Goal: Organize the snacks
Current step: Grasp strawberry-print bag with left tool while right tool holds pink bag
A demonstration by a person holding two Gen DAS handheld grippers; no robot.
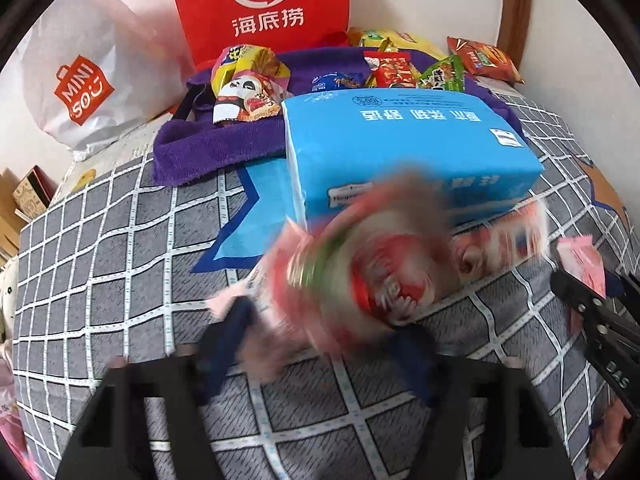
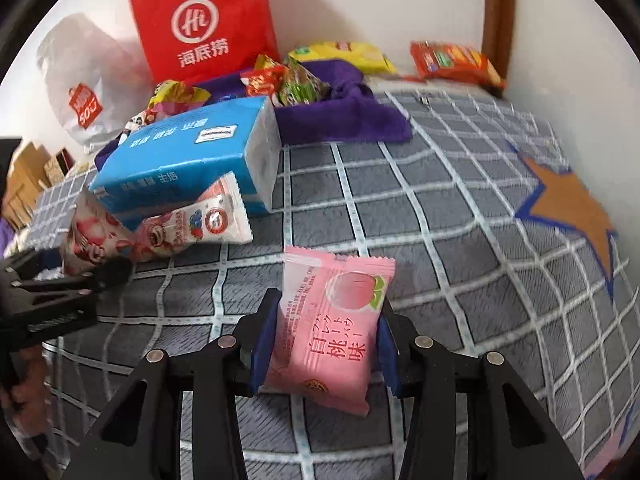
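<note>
**Both tongs loaded; purple cloth lies ahead**

Right tongs [image 2: 326, 336]: clamped on the pink peach packet [image 2: 332, 328], blue pads [image 2: 266, 340] pressing its two long edges. The packet is held just above the checked bedspread [image 2: 440, 208]; its long axis runs straight forward along the fingers, free end pointing away from the camera.

Left tongs [image 1: 316, 344]: a red-and-white snack packet [image 1: 360, 276] sits between the fingers, but it is heavily motion-blurred. The tongs are probably gripping it; grip not confirmed. In the right wrist view this packet appears beside a white strawberry packet [image 2: 196, 224] that leans on the blue tissue pack [image 2: 188, 156].

Destination (judgement): the purple cloth [image 2: 344, 120] at the head of the bed, where the other snacks [image 2: 288, 80] are heaped in front of the red bag [image 2: 204, 20].

Key relation: from the right tongs the cloth lies ahead, well apart, over bare bedspread, with the tissue pack off to the left. From the left tongs the tissue pack [image 1: 400, 144] stands directly between packet and cloth [image 1: 208, 140]. The right hand therefore has the clearer path; the left must go over or around the pack.
</note>
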